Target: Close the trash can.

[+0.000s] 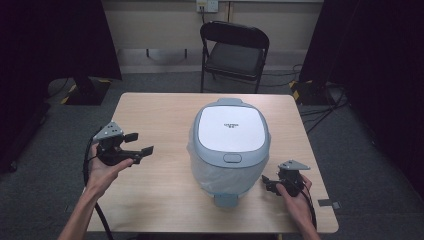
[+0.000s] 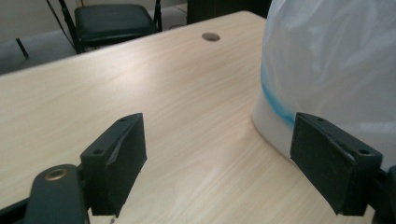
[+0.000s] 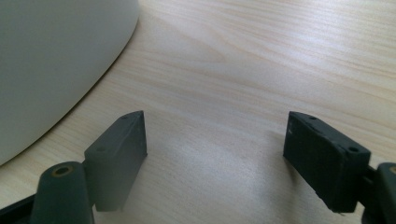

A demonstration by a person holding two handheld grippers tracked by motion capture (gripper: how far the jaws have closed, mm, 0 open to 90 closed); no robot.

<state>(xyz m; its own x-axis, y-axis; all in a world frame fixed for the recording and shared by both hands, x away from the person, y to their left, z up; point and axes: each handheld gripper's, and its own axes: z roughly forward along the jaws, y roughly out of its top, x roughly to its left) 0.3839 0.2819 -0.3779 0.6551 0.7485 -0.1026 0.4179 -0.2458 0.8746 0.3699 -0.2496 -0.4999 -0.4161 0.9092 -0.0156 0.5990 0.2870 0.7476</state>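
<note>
A lidded waste bin [image 1: 229,145], lined with a white plastic bag [image 2: 327,60], stands mid-counter [image 1: 160,115], its lid down. The left gripper [image 1: 140,145] and right gripper [image 1: 267,182] flank it, both spread wide and empty; neither touches it, so handling appears yet to begin.

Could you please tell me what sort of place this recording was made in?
Probably a lab or studio set up for recording, not a home: a lone wooden table on grey carpet, dark curtains on both sides, a folding chair behind it, and cables trailing on the floor.
</note>
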